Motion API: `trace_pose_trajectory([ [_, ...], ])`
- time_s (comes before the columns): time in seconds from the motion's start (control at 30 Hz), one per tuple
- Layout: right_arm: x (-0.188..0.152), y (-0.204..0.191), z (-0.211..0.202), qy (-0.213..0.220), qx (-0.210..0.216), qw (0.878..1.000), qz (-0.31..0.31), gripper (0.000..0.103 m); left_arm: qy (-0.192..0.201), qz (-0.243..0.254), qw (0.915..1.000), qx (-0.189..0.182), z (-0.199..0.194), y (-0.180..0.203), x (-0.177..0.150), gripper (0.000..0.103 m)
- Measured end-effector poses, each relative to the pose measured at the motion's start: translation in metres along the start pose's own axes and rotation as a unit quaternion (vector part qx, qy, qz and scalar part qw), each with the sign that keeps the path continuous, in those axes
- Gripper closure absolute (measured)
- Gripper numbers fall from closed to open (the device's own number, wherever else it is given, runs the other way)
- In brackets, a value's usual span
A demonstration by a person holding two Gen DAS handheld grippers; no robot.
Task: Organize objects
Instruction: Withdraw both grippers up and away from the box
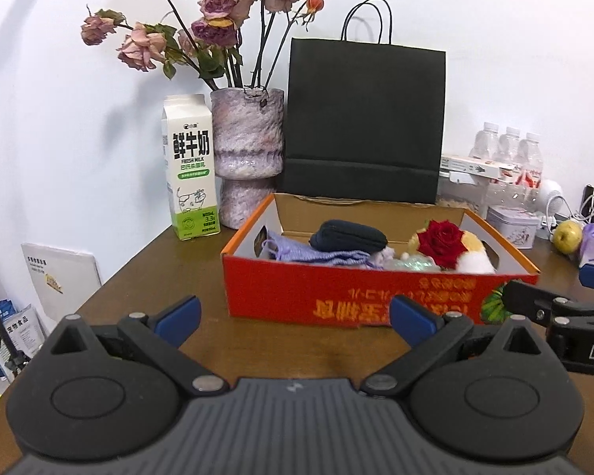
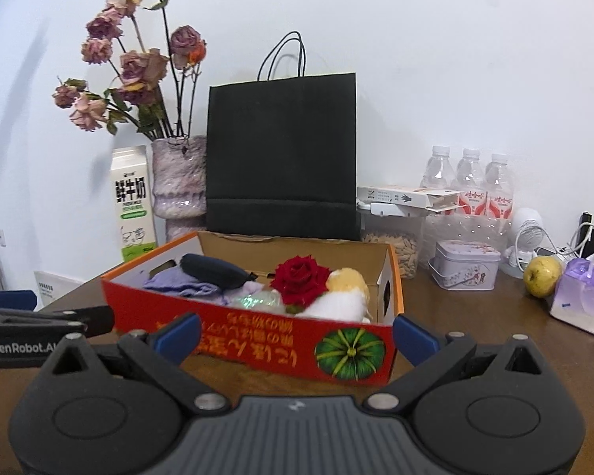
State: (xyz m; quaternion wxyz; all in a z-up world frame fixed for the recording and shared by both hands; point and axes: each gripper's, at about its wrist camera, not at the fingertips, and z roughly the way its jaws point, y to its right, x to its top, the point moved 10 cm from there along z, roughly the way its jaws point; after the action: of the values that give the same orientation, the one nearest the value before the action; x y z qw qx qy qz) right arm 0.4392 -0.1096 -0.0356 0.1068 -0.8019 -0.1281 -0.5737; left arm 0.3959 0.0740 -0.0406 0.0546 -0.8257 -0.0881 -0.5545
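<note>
Left wrist view: left gripper (image 1: 295,314) wide open, empty, just before the box (image 1: 348,297); right gripper (image 2: 297,336) likewise. Inside the box: pouch (image 1: 350,236) on soft cloth (image 1: 316,255), rose (image 1: 443,242). Pouch likely light, soft; pinch mid-body.

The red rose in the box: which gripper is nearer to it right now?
Right, slightly. The right gripper is open before the box's front wall, almost straight in front of the red rose. The left gripper is open farther left.

Matt cardboard box (image 1: 336,297), wooden table (image 1: 170,277)
</note>
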Motion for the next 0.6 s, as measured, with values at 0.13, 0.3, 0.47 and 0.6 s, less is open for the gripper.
trace_pose_trajectory([
  [0.13, -0.005, -0.005, -0.029, 0.0, 0.005, 1.0, -0.001, 0.0, -0.006, -0.005, 0.9999, -0.009, -0.026, 0.0, -0.01, 0.0],
  [0.3, -0.011, -0.009, -0.072, 0.005, 0.01, 1.0, -0.002, 0.0, -0.005, 0.002, 0.9999, -0.016, -0.064, 0.001, -0.02, 0.0],
  [0.47, -0.021, -0.011, -0.111, -0.001, 0.017, 1.0, 0.007, 0.0, -0.011, 0.003, 0.9997, -0.019, -0.104, -0.001, -0.03, 0.0],
  [0.6, -0.032, -0.012, -0.145, -0.01, 0.027, 0.999, 0.015, 0.0, -0.019, 0.013, 0.9996, -0.019, -0.136, 0.0, -0.04, 0.0],
])
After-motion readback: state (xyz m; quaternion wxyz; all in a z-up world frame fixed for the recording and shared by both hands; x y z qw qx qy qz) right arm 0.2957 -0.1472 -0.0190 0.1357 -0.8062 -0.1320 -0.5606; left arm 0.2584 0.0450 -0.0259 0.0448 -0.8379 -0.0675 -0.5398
